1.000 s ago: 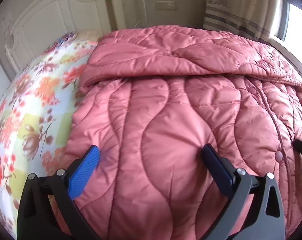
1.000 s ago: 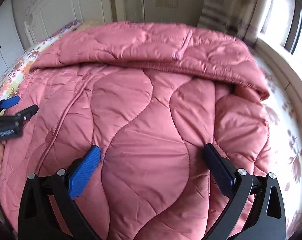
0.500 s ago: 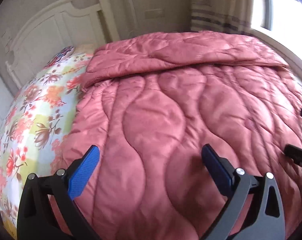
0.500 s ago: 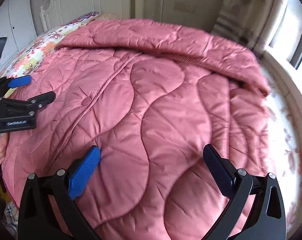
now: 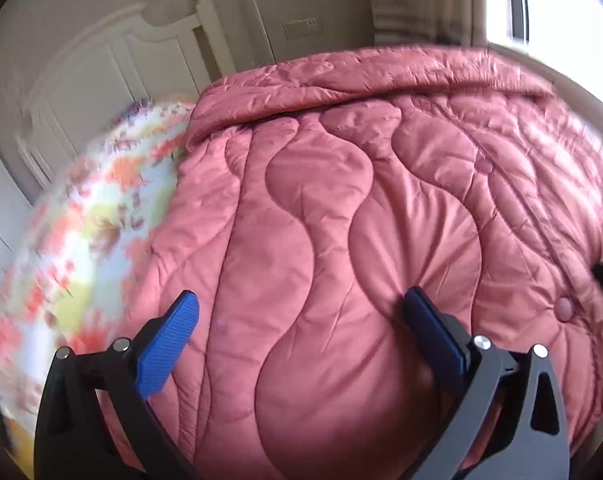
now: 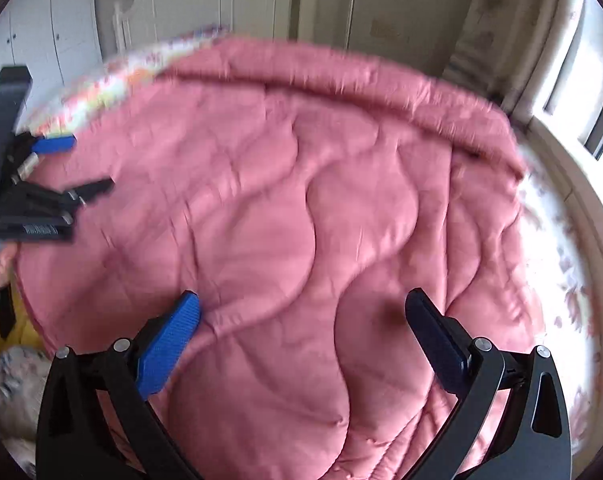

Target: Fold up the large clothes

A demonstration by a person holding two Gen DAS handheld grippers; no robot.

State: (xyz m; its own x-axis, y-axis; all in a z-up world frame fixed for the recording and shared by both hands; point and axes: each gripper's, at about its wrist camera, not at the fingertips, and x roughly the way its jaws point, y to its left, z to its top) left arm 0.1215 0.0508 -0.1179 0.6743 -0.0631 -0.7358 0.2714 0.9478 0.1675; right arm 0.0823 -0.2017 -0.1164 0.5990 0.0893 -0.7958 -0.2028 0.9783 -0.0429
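We hold the left tongs [image 5: 299, 316] spread wide over the coat [image 5: 341, 220], with nothing between the blue pads [image 5: 165, 344]; quilted pink cloth fills the gap and runs on ahead of them. The right tongs [image 6: 301, 316] also stand wide and empty above the same coat, their left pad [image 6: 169, 344] at a wavy seam.

The coat lies flat on the bed, snaps [image 5: 564, 307] in a line to the right of our left tongs. Ahead of both tongs its far part is folded back in a thick roll [image 5: 361, 76] across the whole width. Left of the left tongs the coat's side edge runs along the flowered sheet [image 5: 93, 216], which lies bare out to the bed's edge. Right of the right tongs the coat ends in a rumpled edge, with a pale strip of sheet [image 6: 557, 264] beyond it up to a rounded ledge below the window [image 6: 581, 80].

Beyond the roll stand a white headboard [image 5: 113, 64] and the wall. In the right view our left tongs show at the far left, over the coat's near corner; a small label on their body is too blurred to read.
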